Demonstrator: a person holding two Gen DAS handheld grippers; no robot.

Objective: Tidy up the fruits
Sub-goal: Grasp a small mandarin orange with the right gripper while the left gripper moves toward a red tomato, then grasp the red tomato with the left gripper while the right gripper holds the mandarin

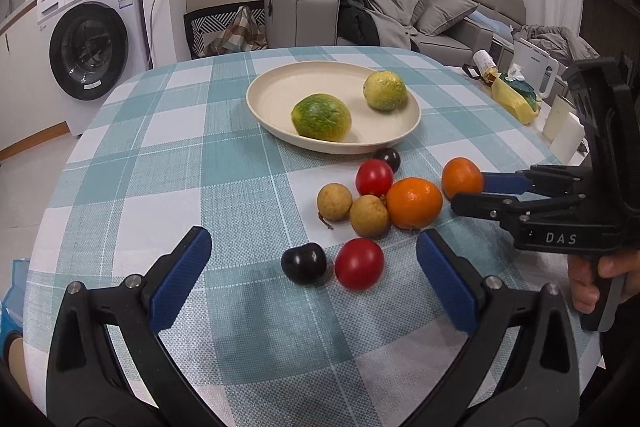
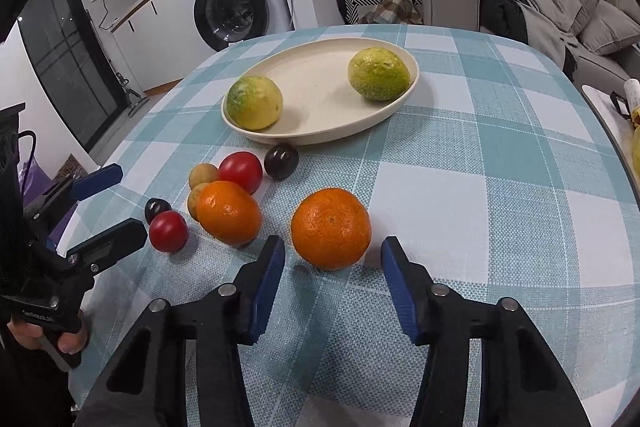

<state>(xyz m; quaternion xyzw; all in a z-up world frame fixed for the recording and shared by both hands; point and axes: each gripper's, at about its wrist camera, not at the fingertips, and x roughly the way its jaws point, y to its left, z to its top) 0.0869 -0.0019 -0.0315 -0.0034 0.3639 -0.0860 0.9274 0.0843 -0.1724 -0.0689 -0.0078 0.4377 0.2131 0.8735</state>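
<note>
A cream plate (image 1: 276,95) (image 2: 320,99) holds two green-yellow fruits (image 1: 321,117) (image 1: 385,90). In front of it lie two oranges (image 1: 414,203) (image 1: 462,177), two red tomatoes (image 1: 359,264) (image 1: 374,177), two brown longans (image 1: 334,202) (image 1: 369,215) and two dark plums (image 1: 303,263) (image 1: 388,159). My left gripper (image 1: 314,259) is open, with a plum and a tomato between its fingers. My right gripper (image 2: 333,259) (image 1: 468,193) is open, its fingers on either side of one orange (image 2: 331,229) that rests on the cloth.
The round table has a teal checked cloth (image 1: 180,167). At its right side stand a yellow bag (image 1: 514,97), a bottle (image 1: 485,65) and white blocks (image 1: 566,131). A washing machine (image 1: 90,39), a chair and a sofa stand behind.
</note>
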